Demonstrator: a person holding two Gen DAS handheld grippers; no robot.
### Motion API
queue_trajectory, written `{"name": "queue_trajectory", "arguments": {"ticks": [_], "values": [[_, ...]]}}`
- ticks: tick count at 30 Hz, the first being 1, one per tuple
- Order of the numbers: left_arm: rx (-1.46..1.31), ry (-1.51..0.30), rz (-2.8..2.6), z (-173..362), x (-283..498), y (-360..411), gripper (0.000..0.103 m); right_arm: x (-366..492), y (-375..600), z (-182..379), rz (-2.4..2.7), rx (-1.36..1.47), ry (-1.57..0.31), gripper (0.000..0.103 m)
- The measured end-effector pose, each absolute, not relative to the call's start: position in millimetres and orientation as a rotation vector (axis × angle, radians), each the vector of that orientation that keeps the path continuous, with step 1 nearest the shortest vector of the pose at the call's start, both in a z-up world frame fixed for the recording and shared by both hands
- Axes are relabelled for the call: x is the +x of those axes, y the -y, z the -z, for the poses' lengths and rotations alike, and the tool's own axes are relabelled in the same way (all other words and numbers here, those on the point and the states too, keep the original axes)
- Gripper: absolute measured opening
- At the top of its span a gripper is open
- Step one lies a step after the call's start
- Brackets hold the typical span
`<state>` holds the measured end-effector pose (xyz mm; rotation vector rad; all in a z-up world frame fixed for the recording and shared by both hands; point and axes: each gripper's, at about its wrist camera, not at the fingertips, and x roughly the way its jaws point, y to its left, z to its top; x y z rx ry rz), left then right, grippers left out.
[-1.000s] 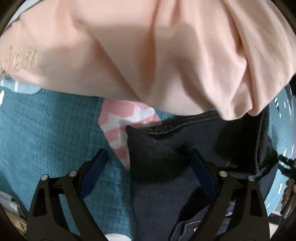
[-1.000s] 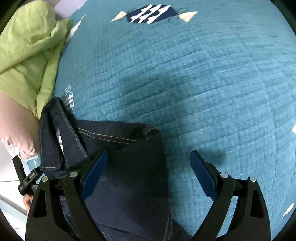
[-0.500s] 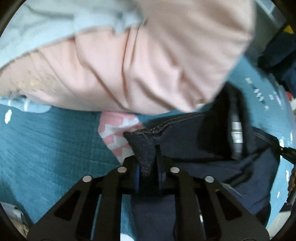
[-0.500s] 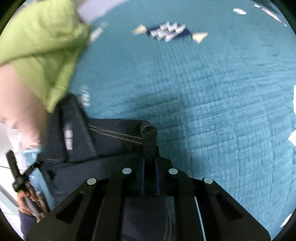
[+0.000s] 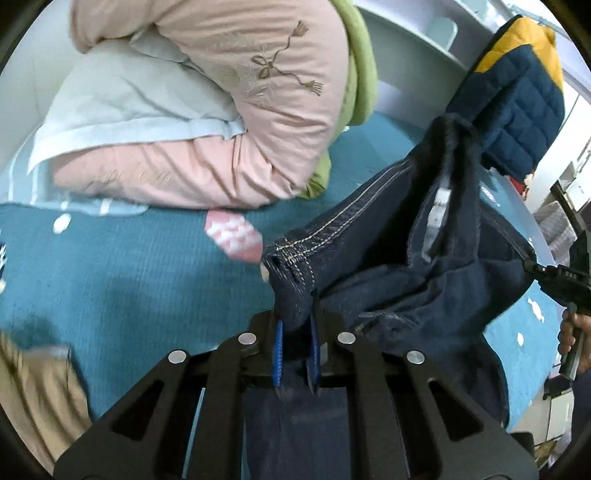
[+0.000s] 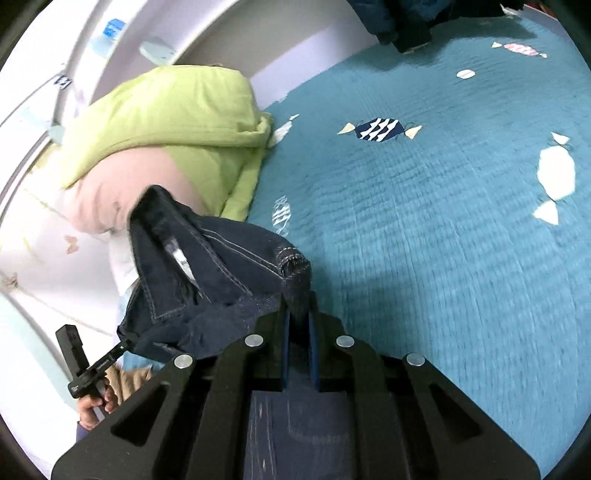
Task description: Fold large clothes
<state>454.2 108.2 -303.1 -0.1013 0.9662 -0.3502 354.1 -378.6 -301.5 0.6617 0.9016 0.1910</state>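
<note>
Both grippers have closed since the earlier frames and lifted the dark jeans (image 5: 399,266) up from the teal quilt (image 6: 424,229). Now the left gripper (image 5: 295,341) is clenched on one waistband corner, and the right gripper (image 6: 297,341) is clenched on the other corner. Between them the waistband hangs open above the quilt, near the pink pillow (image 5: 236,110) and the green blanket (image 6: 166,110).

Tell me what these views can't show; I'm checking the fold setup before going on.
- Jeans: lower legs hidden under both grippers' bodies, both views.
- Label text: too small, left view.
- Tan cloth: cut off by the left view's edge.
- Dark jacket: cropped at the right view's top.
</note>
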Motion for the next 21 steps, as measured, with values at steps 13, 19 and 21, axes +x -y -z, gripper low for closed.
{"name": "queue_trajectory", "arguments": {"ticks": [13, 19, 21], "values": [[-0.199, -1.084, 0.306, 348, 254, -172, 0.011, 172, 358, 320, -0.189, 0.618, -1.028, 0.008], [-0.105, -1.241, 0.294, 406, 199, -160, 0.011, 125, 343, 390, -0.099, 0.539, -1.203, 0.008], [-0.073, -1.276, 0.271, 422, 194, -157, 0.012, 116, 345, 414, -0.05, 0.561, -1.251, 0.013]]}}
